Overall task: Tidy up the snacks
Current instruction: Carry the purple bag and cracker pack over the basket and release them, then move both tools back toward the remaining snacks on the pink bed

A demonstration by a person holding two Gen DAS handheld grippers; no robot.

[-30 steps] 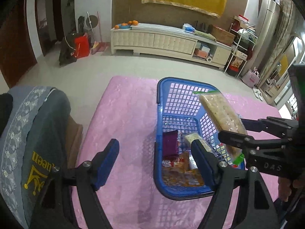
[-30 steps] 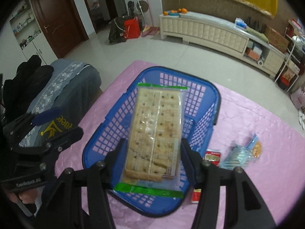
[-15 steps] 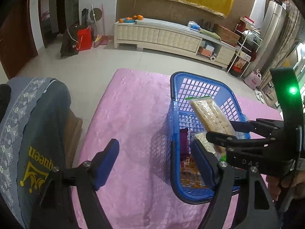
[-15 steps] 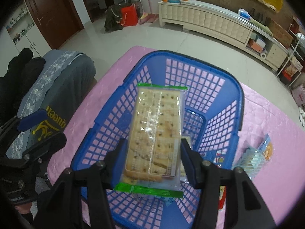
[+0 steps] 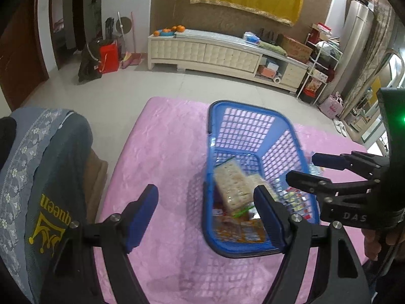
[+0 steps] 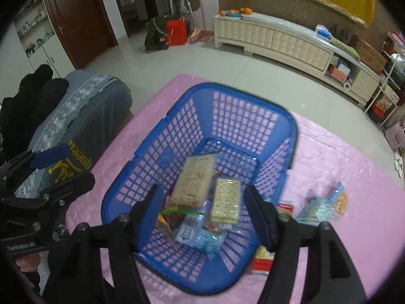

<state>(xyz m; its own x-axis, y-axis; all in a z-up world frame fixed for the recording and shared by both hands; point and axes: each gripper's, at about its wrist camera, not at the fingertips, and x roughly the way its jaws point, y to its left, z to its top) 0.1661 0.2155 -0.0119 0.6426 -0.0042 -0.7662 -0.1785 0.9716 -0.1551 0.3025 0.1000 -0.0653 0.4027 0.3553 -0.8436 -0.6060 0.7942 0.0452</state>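
Two snack packets (image 6: 319, 206) lie on the pink mat (image 6: 354, 167) just right of the basket (image 6: 243, 96), nearest the right gripper (image 6: 202, 207); both grippers, left gripper (image 5: 205, 209) included, are spread, empty.

The right gripper (image 6: 203, 206) has spread wide, and the cracker pack (image 6: 193, 181) now lies in the blue basket (image 6: 141, 147)

dim, cool indoor light in both views, brightest at the far right where a window glares. fisheye bending curves the walls, with black vignette corners. motion blur smears the blue basket (image 6: 177, 136) and cracker pack (image 6: 193, 179); a soft shadow lies left of the basket.
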